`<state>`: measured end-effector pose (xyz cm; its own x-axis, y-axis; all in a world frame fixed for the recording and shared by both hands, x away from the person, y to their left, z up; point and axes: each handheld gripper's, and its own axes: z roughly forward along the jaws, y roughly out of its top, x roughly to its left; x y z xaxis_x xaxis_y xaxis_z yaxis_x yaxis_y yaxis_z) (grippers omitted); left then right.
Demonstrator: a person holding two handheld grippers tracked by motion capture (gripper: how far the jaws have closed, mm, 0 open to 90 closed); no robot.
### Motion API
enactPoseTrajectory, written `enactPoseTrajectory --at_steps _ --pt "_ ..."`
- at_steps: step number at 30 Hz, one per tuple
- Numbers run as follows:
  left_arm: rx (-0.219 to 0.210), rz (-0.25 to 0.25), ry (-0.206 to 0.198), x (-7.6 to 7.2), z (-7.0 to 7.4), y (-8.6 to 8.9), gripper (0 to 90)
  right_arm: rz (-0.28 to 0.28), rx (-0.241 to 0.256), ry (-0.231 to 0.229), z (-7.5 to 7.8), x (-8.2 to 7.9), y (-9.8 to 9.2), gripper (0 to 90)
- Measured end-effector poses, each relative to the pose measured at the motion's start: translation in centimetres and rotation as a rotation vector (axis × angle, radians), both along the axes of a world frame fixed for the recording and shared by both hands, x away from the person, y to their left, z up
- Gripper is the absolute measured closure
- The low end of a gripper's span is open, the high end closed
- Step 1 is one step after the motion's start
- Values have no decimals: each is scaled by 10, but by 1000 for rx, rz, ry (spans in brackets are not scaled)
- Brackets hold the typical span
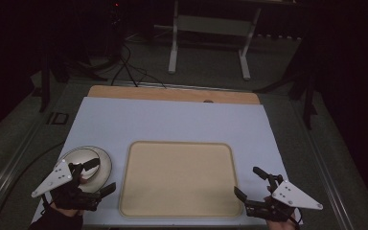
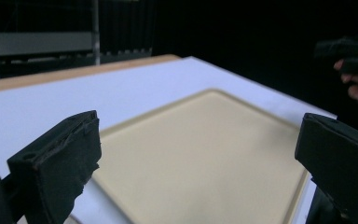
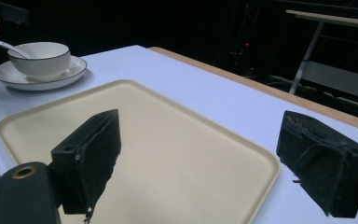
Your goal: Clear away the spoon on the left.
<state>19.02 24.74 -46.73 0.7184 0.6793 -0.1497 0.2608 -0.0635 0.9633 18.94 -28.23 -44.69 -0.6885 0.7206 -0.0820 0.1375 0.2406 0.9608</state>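
While both grippers idle, looks like pre-grasp. High view: left gripper wide over bowl, tray centre, right gripper wide. Left gripper view: jaws spread. Right gripper view: bowl, spoon, saucer far left. Next: close on the dish rim.

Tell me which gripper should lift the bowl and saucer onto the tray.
Left. The left gripper hovers open right by the bowl on its saucer; the right gripper sits across the tray.
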Motion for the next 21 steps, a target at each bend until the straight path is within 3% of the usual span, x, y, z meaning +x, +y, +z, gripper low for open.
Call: enactPoseTrajectory --at_steps 5,11,17,21 --pt "5 -46 10 -2 1 -1 9 10 7 21 1 -1 0 137" --pt "59 -98 30 -3 5 -14 9 -3 -5 9 3 -3 1 137" --pt "80 -156 41 -3 16 -23 9 7 4 -4 5 -5 1 133" --pt "87 -179 27 -5 25 -26 9 -2 1 -11 6 -6 2 133"
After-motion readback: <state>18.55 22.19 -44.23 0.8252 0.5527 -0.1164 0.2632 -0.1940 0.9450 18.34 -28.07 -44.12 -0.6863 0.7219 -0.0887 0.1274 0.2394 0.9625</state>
